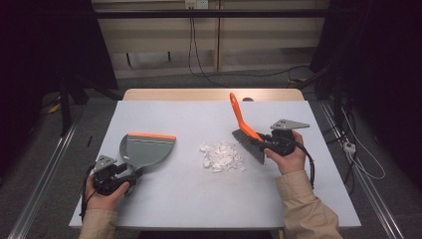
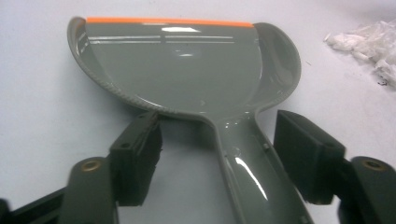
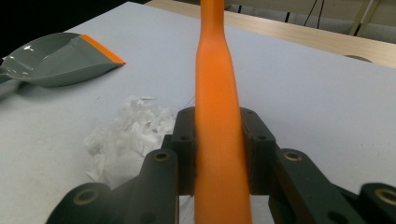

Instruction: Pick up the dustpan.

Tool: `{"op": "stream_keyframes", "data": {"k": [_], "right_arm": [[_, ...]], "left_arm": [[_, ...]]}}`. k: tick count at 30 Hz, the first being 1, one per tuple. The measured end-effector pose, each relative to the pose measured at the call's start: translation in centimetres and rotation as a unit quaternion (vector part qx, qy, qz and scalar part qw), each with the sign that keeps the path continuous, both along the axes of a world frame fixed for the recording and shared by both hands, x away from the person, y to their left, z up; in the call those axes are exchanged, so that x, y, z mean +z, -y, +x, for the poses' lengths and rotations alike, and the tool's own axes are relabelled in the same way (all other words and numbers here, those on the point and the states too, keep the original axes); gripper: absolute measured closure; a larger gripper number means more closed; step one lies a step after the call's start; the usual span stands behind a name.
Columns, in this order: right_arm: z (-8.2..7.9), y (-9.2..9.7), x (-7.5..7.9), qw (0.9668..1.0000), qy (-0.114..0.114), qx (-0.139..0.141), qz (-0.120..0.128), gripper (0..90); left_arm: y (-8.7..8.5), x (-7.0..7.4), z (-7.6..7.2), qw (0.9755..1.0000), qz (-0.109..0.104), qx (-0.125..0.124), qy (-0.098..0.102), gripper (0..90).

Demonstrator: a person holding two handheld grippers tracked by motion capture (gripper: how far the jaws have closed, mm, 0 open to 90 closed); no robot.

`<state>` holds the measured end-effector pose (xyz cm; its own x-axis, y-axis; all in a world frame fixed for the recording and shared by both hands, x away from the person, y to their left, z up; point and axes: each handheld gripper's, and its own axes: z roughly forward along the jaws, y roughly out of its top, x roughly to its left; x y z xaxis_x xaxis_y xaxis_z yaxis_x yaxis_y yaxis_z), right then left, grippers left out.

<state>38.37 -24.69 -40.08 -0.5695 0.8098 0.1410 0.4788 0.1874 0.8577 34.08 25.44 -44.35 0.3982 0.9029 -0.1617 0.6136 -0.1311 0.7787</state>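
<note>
The right claw [image 3: 218, 154] is clamped on the orange plastic brush handle [image 3: 215, 93], bristles at three o'clock of the white paper scraps [image 1: 221, 157]. The left claw [image 2: 219, 154] stands apart, straddling the grey plastic dustpan's [image 2: 187, 79] handle on the table [image 1: 199, 199], poised to steady it for sweeping.

Brush handle [image 3: 217, 116] cut off at both edges

On the tabletop [image 1: 164, 194] the dustpan [image 1: 148, 149] lies at the left, its lip toward the far side and its handle reaching near, between the jaws of the left tongs [image 1: 130, 175]. The heap of paper scraps [image 1: 221, 156] lies at the middle, right of the dustpan. Just right of the heap sits the brush [image 1: 248, 133], its handle slanting far and gripped in the right tongs [image 1: 266, 142].
</note>
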Motion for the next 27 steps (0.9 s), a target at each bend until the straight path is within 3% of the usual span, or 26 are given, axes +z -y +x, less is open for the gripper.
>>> {"op": "stream_keyframes", "data": {"k": [6, 27], "right_arm": [[0.0, -0.2, 0.0, 1.0000, 0.001, 0.001, -0.005, 71.7], [0.0, -0.3, -0.1, 1.0000, -0.001, 0.003, -0.006, 71.7]], "left_arm": [[0.6, 0.1, 0.3, 0.9995, 0.023, 0.007, -0.023, 39.0], [2.3, -0.1, 1.7, 0.9957, 0.071, 0.025, -0.055, 43.8]]}}
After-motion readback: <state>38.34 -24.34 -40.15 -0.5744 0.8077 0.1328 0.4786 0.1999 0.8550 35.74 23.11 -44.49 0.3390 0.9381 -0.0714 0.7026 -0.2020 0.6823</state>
